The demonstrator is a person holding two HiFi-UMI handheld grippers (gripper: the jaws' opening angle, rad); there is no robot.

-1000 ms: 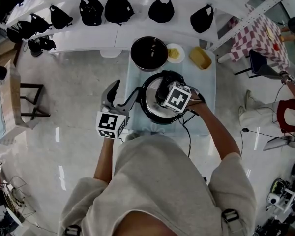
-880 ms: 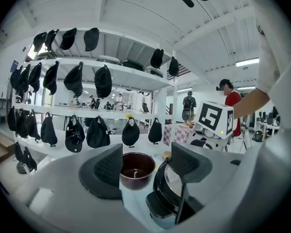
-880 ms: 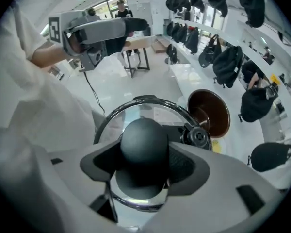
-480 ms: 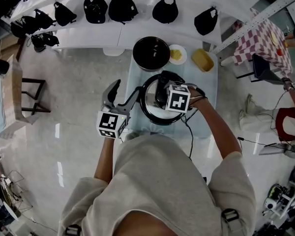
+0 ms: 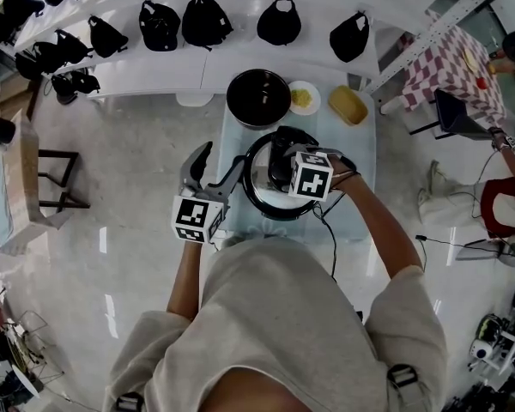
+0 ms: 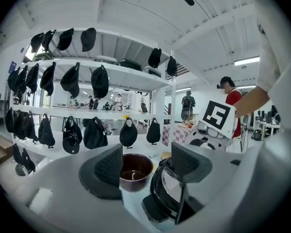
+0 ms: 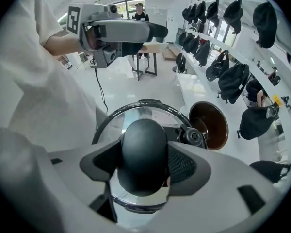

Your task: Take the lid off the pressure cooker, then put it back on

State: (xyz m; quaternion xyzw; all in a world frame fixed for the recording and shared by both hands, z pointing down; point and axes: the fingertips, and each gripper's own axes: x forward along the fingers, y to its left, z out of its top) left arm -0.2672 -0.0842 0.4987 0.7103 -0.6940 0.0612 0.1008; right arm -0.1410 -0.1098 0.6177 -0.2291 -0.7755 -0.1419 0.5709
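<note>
Head view: we look from above the person's own shoulders, steeply down and from well off, onto the tabletop (image 5: 365, 136) and the pressure cooker (image 5: 262, 204). Left gripper view: we sit low at the tabletop's edge, facing level across it toward the shelves (image 6: 136, 79) of caps (image 6: 100, 81), with the cooker close at lower right. Right gripper view: we hang close over the lid (image 7: 126, 125), facing down; the dark bowl (image 7: 208, 125) beyond it shows in all three.

pressure cooker (image 5: 254, 192) on the table (image 5: 361, 148), bowl (image 5: 258, 99) behind it, small plate (image 5: 304, 98) right of bowl
</note>
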